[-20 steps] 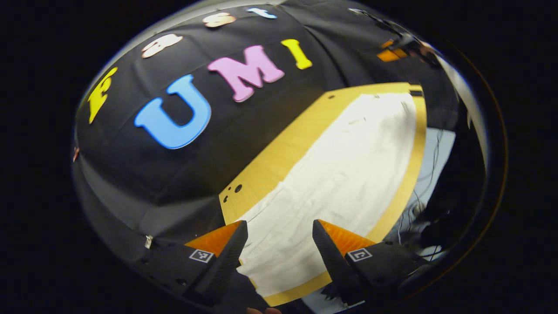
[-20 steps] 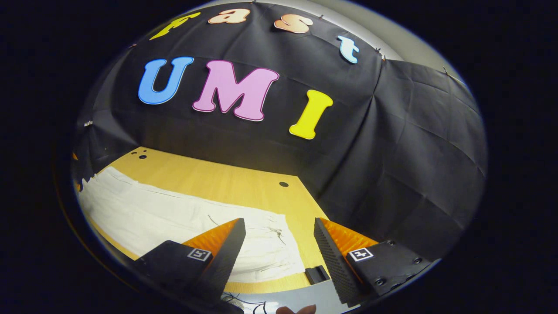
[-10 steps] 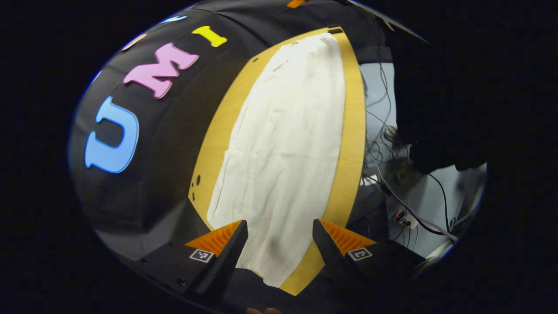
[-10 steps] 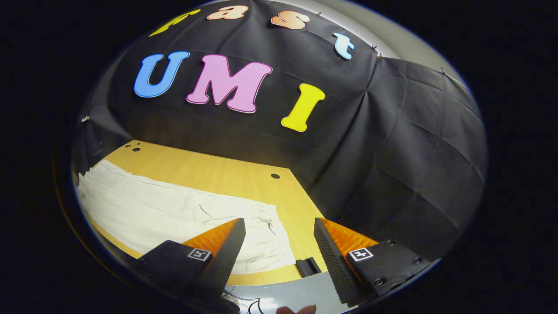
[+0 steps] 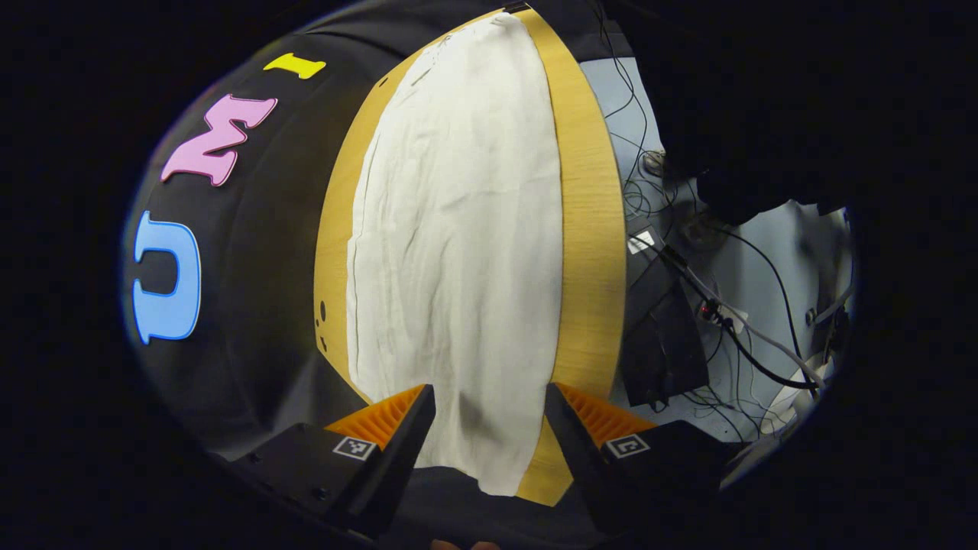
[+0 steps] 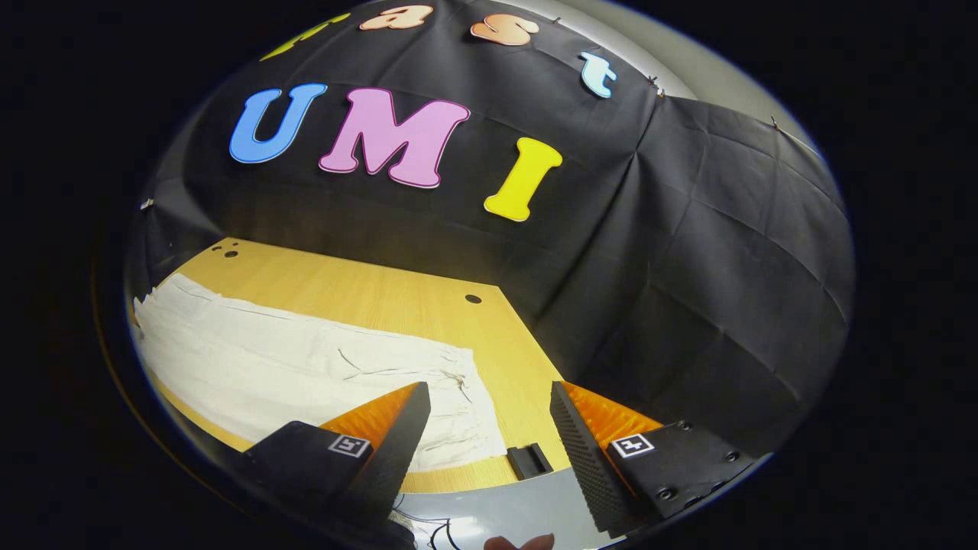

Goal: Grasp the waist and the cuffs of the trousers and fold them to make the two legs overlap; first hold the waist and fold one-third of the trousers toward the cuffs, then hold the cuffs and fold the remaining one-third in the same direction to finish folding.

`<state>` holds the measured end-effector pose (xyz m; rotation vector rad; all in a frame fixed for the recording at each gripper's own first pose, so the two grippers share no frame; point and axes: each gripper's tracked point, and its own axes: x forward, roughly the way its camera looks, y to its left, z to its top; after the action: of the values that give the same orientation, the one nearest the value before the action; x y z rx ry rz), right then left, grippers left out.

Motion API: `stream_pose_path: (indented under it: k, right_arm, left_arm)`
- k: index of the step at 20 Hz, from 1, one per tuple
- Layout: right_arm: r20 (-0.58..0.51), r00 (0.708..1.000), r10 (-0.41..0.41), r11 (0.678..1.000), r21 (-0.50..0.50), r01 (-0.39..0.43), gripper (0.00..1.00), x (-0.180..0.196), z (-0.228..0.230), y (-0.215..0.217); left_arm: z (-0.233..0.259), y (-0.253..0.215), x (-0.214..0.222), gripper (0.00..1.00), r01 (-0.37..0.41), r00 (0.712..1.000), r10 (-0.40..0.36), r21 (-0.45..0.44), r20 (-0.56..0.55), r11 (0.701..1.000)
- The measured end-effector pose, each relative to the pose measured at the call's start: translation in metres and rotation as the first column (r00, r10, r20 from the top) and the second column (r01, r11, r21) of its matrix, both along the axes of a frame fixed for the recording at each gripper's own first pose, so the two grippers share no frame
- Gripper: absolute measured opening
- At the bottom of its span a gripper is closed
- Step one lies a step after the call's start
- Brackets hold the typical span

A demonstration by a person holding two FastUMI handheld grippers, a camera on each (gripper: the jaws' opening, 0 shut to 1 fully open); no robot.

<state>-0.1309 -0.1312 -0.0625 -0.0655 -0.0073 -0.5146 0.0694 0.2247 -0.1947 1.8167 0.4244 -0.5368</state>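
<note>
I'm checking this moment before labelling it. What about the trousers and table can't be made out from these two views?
- Left gripper view: the near end of the trousers is partly hidden by the left gripper; cuff or waist is unclear there.
- Right gripper view: the trousers' left end runs out at the image edge; the right gripper covers part of the near end.
- Whether the legs already overlap: fabric too uniform to tell.
- Small dark block at the table edge: too small to identify.

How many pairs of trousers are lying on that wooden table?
1. The white trousers lie spread flat along the wooden table; the right gripper view shows the same pair's waist end. Nothing else lies on them.
</note>
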Motion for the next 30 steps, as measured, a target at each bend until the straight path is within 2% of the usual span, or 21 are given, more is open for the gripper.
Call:
stream_pose_path:
  k: [2, 6, 7, 8, 9, 10, 13, 15, 18, 21, 25, 26, 28, 30]
  right_arm:
    - [-0.011, 1.000, -0.002, 1.000, -0.009, 0.002, 0.98, 0.000, -0.002, -0.001]
    - [-0.041, 0.999, -0.013, 0.999, -0.051, 0.011, 0.98, -0.002, -0.008, -0.008]
    - [-0.054, 0.998, -0.016, 0.997, -0.070, 0.012, 0.98, -0.002, -0.012, -0.010]
    - [-0.069, 0.997, -0.019, 0.996, -0.091, 0.013, 0.98, -0.002, -0.015, -0.013]
    - [-0.087, 0.996, -0.022, 0.993, -0.116, 0.011, 0.98, 0.000, -0.019, -0.016]
    - [-0.105, 0.994, -0.022, 0.990, -0.144, 0.006, 0.98, 0.002, -0.022, -0.018]
    - [-0.172, 0.985, -0.013, 0.964, -0.264, -0.033, 0.98, 0.007, -0.034, -0.023]
    - [-0.238, 0.971, -0.004, 0.926, -0.367, -0.086, 0.98, 0.015, -0.048, -0.025]
    - [-0.361, 0.932, 0.032, 0.841, -0.495, -0.220, 0.97, 0.031, -0.078, -0.017]
    - [-0.492, 0.869, 0.051, 0.740, -0.566, -0.363, 0.95, 0.050, -0.115, -0.012]
    - [-0.620, 0.784, 0.046, 0.601, -0.609, -0.517, 0.95, 0.072, -0.157, -0.006]
    - [-0.643, 0.765, 0.048, 0.575, -0.608, -0.547, 0.95, 0.077, -0.165, -0.005]
    - [-0.679, 0.732, 0.052, 0.547, -0.594, -0.590, 0.95, 0.089, -0.178, -0.007]
    - [-0.711, 0.701, 0.061, 0.532, -0.571, -0.625, 0.95, 0.100, -0.189, -0.005]
  left_arm:
    - [0.002, 0.001, 0.015, 0.91, 0.002, 1.000, -0.002, 0.016, 0.007, 1.000]
    - [-0.001, -0.003, 0.033, 0.79, 0.015, 1.000, -0.015, 0.024, -0.001, 1.000]
    - [-0.003, -0.005, 0.037, 0.70, 0.019, 1.000, -0.019, 0.023, -0.011, 1.000]
    - [-0.005, -0.004, 0.039, 0.66, 0.011, 1.000, -0.011, 0.027, -0.027, 1.000]
    - [-0.009, -0.003, 0.041, 0.54, 0.000, 0.999, 0.001, 0.031, -0.042, 1.000]
    - [-0.010, -0.001, 0.040, 0.48, -0.015, 0.998, 0.017, 0.034, -0.056, 0.999]
    - [-0.013, 0.000, 0.045, 0.11, -0.040, 0.997, 0.044, 0.049, -0.071, 0.998]
    - [-0.013, 0.000, 0.047, 0.09, -0.042, 0.996, 0.046, 0.048, -0.072, 0.998]
    - [-0.012, -0.001, 0.046, 0.08, -0.050, 0.995, 0.054, 0.041, -0.084, 0.998]
    - [-0.012, -0.001, 0.050, 0.08, -0.060, 0.995, 0.063, 0.038, -0.081, 0.997]
    - [-0.012, -0.003, 0.052, 0.08, -0.066, 0.994, 0.069, 0.029, -0.085, 0.997]
    - [-0.013, -0.003, 0.051, 0.07, -0.064, 0.994, 0.067, 0.029, -0.085, 0.998]
    - [-0.012, -0.002, 0.051, 0.08, -0.062, 0.994, 0.065, 0.026, -0.087, 0.998]
    - [-0.012, -0.002, 0.052, 0.07, -0.066, 0.994, 0.067, 0.024, -0.086, 0.998]
